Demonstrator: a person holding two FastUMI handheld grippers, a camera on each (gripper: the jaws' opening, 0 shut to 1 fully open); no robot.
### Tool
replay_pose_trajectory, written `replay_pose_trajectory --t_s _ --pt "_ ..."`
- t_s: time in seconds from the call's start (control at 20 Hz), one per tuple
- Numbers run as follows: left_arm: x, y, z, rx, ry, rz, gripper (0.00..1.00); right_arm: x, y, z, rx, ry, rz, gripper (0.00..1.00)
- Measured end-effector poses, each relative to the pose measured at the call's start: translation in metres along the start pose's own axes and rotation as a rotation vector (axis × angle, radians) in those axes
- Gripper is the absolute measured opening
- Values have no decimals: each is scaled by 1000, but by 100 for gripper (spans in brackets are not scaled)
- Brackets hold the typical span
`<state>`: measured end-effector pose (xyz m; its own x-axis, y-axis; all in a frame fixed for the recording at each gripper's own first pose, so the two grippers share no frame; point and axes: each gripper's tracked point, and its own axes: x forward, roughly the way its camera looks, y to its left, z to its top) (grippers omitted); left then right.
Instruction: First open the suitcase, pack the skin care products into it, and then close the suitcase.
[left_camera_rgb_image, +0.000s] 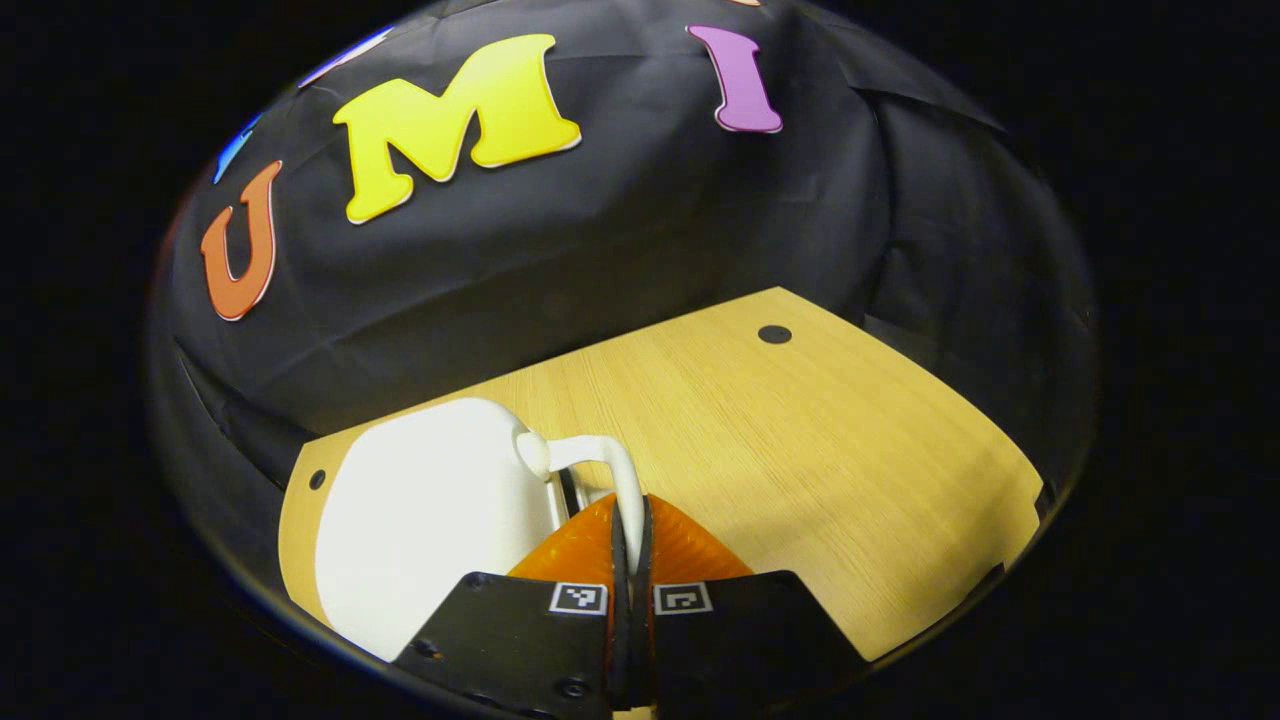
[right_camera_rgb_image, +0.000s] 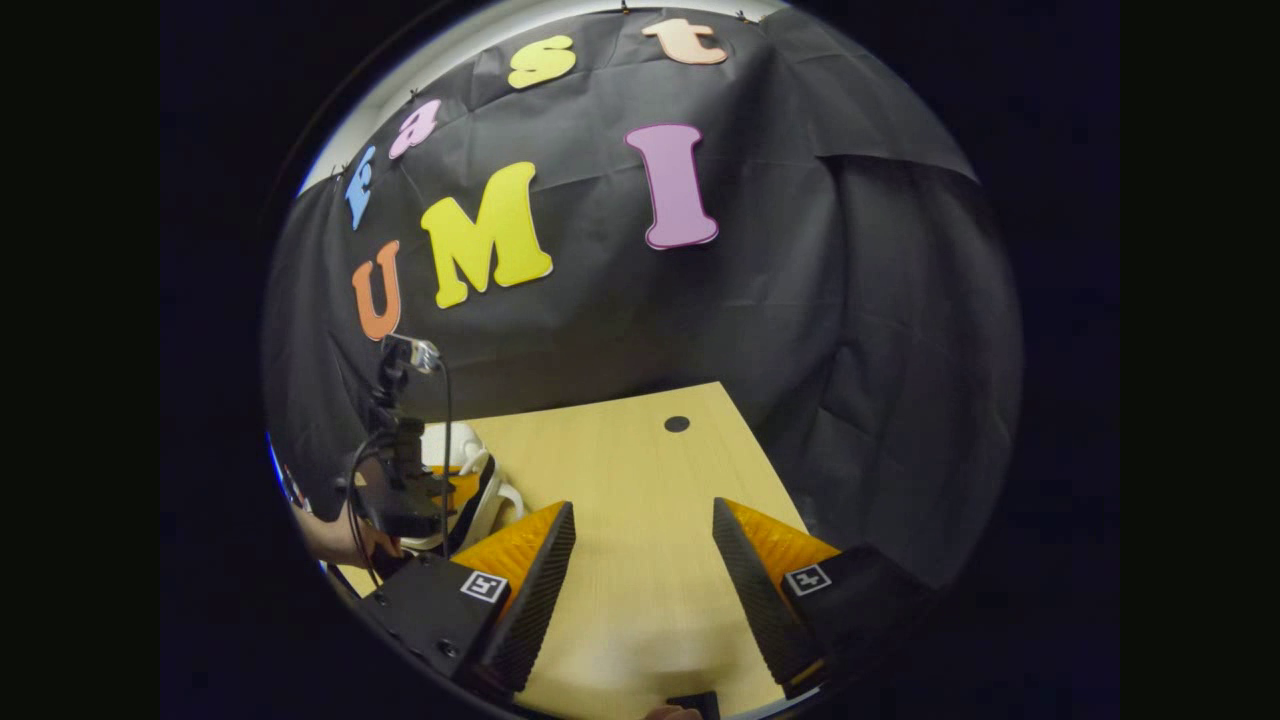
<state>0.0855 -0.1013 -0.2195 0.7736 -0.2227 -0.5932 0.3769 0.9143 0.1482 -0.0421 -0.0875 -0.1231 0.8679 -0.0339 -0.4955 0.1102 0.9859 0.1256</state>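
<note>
1. While the left gripper (left_camera_rgb_image: 630, 560) is seen in the left gripper view, its fingers (left_camera_rgb_image: 585, 545) are pressed together on the thin white handle (left_camera_rgb_image: 618, 478) of the suitcase (left_camera_rgb_image: 430, 510), which lies on the counter (left_camera_rgb_image: 820, 460) at the lower left of that view.
2. Judged from this grip, the step in hand is moving a shell by its handle, either opening or closing; which one cannot be told.
3. To do it well, keep the pinch centred on the handle loop and swing the shell along its hinge arc rather than pulling straight, so the case does not slide on the smooth wood-grain top.
4. The counter is light laminate with a dark round cable hole (left_camera_rgb_image: 774, 334); black cloth closes in the booth behind and to the right.
5. In the right gripper view, the right gripper (right_camera_rgb_image: 640, 560) hangs over bare counter with its fingers spread wide, holding nothing.
6. Farther left in that view, the left gripper's body, its cable (right_camera_rgb_image: 444, 440) and the hand (right_camera_rgb_image: 335, 540) holding it stand at the suitcase.
7. Skin care products cannot be made out in either view.
8. A likely use for the free gripper is steadying the lower shell.
</note>
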Motion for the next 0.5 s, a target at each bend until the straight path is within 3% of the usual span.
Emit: replay_pose_trajectory --t_s 0.05,0.3,0.45,0.5 --pt "4 0 -5 -12 13 -2 3 0 -2 0 -3 3 1 77" --pt "11 -18 -16 -15 37 26 4 3 -6 -2 -8 19 3 82" --pt "14 -27 -23 -35 65 -17 16 4 -1 3 -14 8 10 78" --pt "11 -30 -23 -60 68 -27 22 4 2 4 -16 3 19 82"
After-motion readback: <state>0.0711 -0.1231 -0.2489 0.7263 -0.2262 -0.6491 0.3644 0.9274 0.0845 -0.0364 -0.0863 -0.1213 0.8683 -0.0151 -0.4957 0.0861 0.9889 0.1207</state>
